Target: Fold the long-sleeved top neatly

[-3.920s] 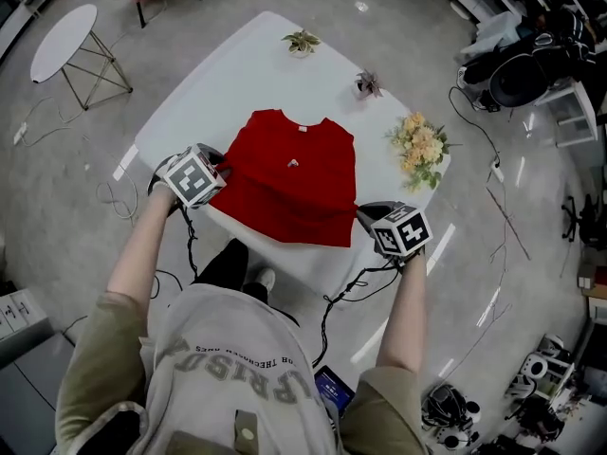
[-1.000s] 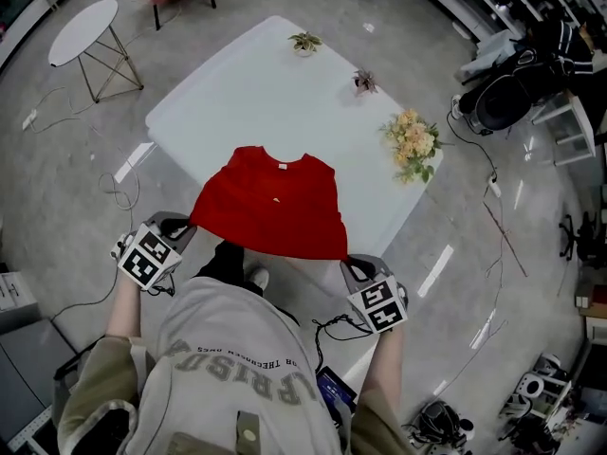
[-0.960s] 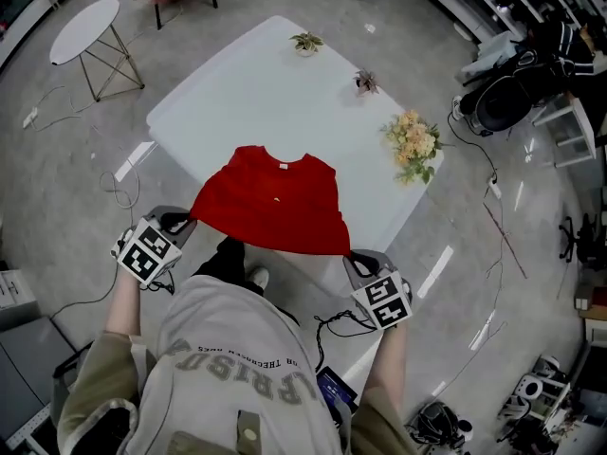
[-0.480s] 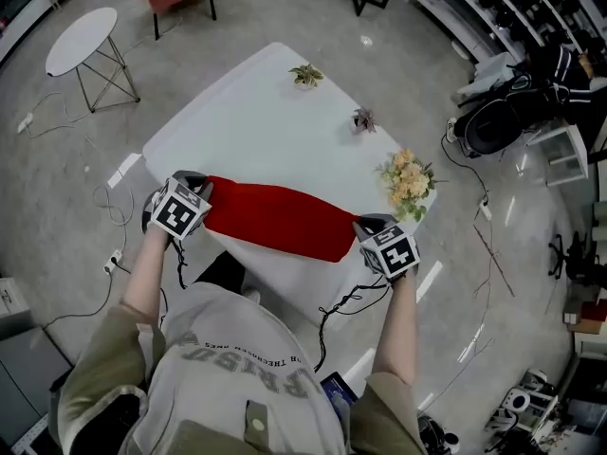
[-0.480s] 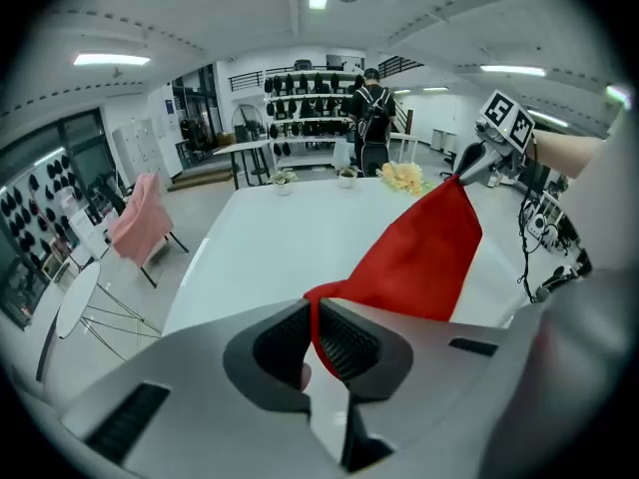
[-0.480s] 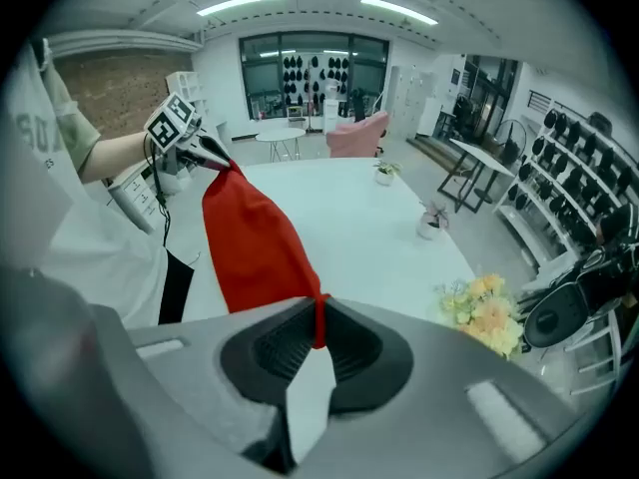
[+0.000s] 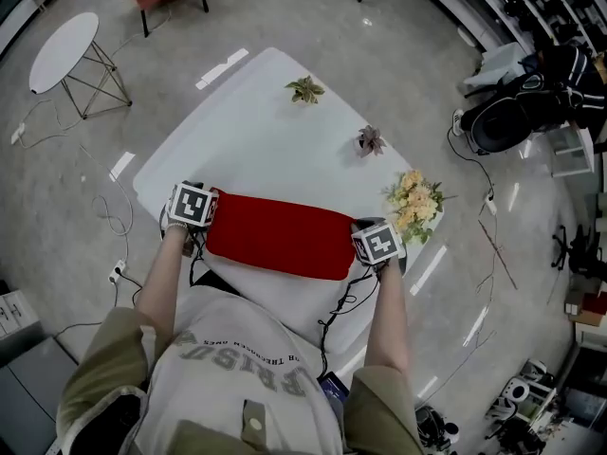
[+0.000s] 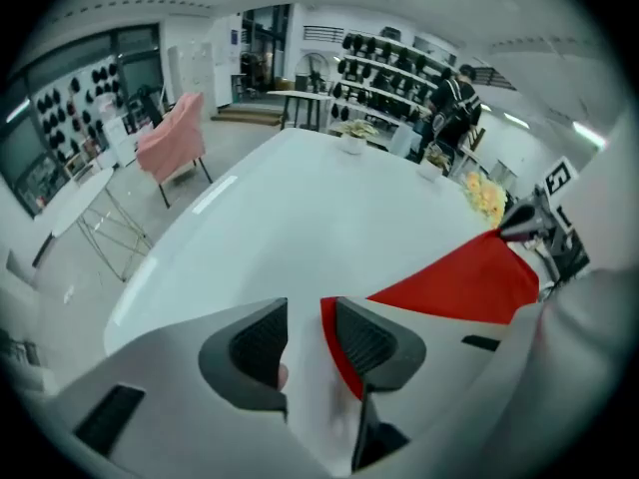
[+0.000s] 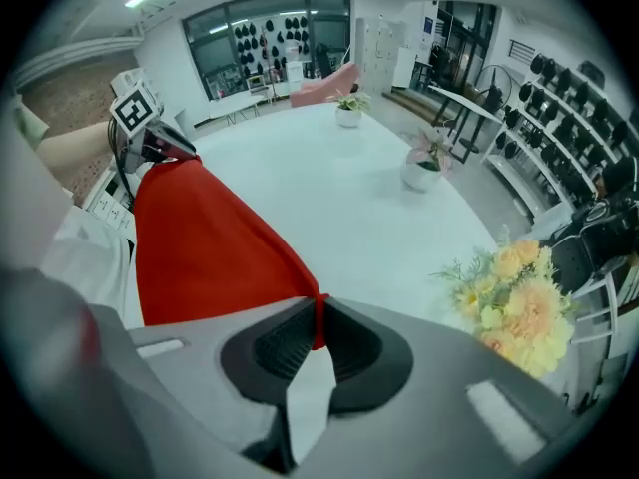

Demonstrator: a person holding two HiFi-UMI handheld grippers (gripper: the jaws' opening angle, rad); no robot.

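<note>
Cloth lay nearest the person: the red long-sleeved top (image 7: 280, 237) stretched as a folded band along the near edge of the white table (image 7: 256, 131), with a gripper at each end.

The left gripper (image 8: 305, 342) was opening. A thin red hem stood between its jaws, lying against one pad only, so nothing was really pinched there. The right gripper (image 9: 315, 342) was clamped tight on the other corner, with the fabric squeezed between its pads.

That mismatch looked like the risk to me. With one end freed and the other held, any pull from the right hand could drag the band askew and spoil the straight fold. The hem might also cling to the left pad and lift as that gripper came away, flipping the corner open. The band sat close to the table's edge, so a slack end might slide off.

Farther along, the bouquet (image 7: 415, 197) stood just beside the right gripper, where a careless swing could knock it. The two little potted plants (image 7: 304, 89) beyond were well clear.
</note>
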